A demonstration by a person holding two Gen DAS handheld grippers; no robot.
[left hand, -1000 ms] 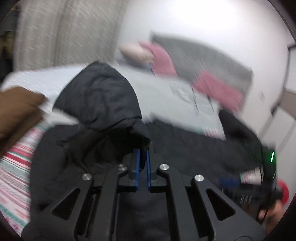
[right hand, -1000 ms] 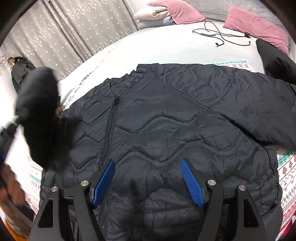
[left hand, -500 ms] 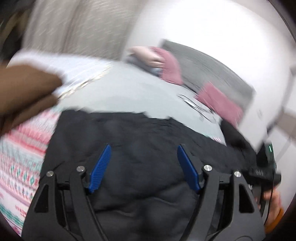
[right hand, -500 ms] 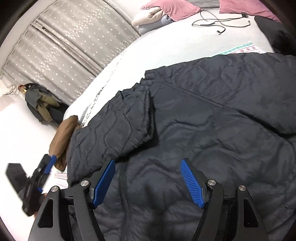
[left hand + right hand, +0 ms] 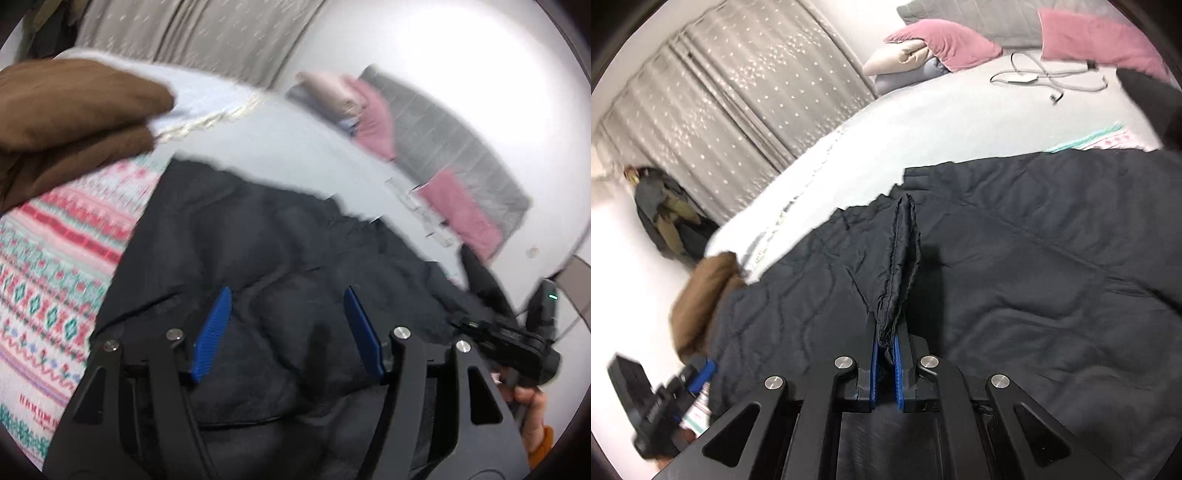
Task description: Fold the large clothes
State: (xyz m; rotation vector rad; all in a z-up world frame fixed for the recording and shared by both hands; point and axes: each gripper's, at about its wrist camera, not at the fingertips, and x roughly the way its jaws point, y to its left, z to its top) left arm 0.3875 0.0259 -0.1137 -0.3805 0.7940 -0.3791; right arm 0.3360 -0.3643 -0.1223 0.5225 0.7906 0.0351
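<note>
A large black quilted jacket [image 5: 1015,266] lies spread on the bed; it also shows in the left wrist view [image 5: 280,258]. My right gripper [image 5: 885,347] is shut on a pinched fold of the jacket's fabric [image 5: 901,251], which stands up from the fingers. My left gripper [image 5: 288,332] is open and empty just above the jacket, blue pads [image 5: 212,332] apart. The right gripper's body also shows at the right edge of the left wrist view [image 5: 517,343], and the left gripper shows at the lower left of the right wrist view [image 5: 665,402].
A brown garment [image 5: 74,110] lies at the bed's left edge, also in the right wrist view [image 5: 705,295]. A patterned red and green blanket [image 5: 55,277] lies under the jacket. Pink pillows [image 5: 945,40] and a cable [image 5: 1045,79] lie at the bed's head. Curtains [image 5: 738,92] hang behind.
My left gripper let go of the jacket's raised part, which now lies folded flat, and stays open. My right gripper closed on a fold of the jacket.
</note>
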